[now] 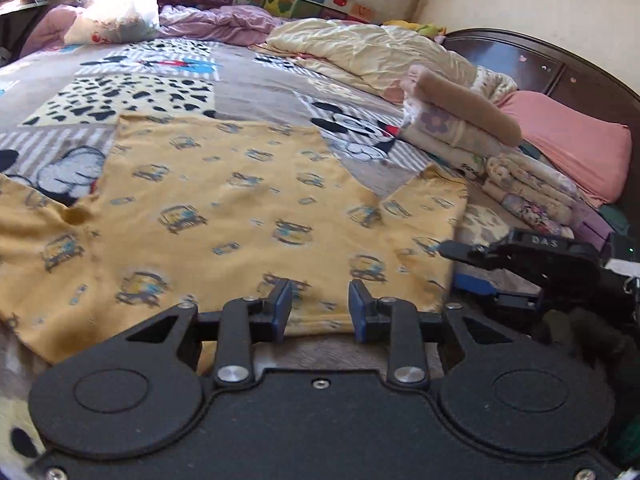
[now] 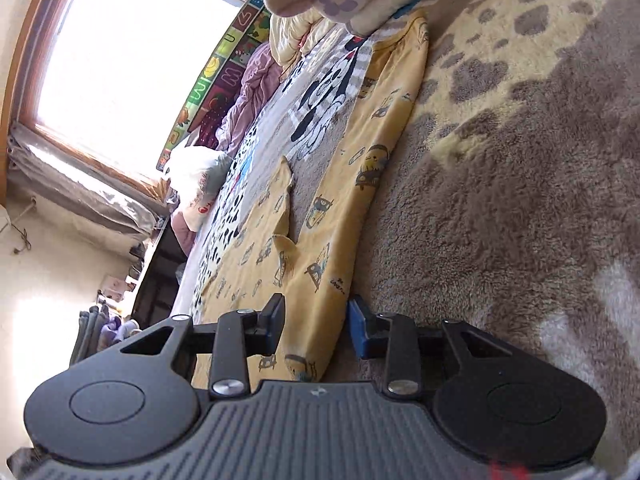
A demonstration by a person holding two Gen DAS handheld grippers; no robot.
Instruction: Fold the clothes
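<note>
Bed: a plush blanket with cartoon mouse figures and spotted patches covers the bed; a dark wooden headboard stands at the right in the left wrist view.
Garment: a yellow shirt printed with small vehicles lies spread flat on the blanket, sleeves out to both sides. In the right wrist view the same shirt runs away from the camera along the blanket.
Bedding: a cream quilt and a lilac quilt lie bunched at the far side of the bed; a pink pillow rests against the headboard.
Folded stack: a pile of folded clothes sits just beside the shirt's right sleeve, in front of the pillow.
Bag: a white plastic bag sits at the far left of the bed.
Left tongs: spread, holding nothing, positioned over the near hem of the shirt.
Right tongs: spread, turned on edge, with the shirt's right edge lying between the jaws; not pinching it. In the left wrist view these tongs sit at the shirt's right edge.
</note>
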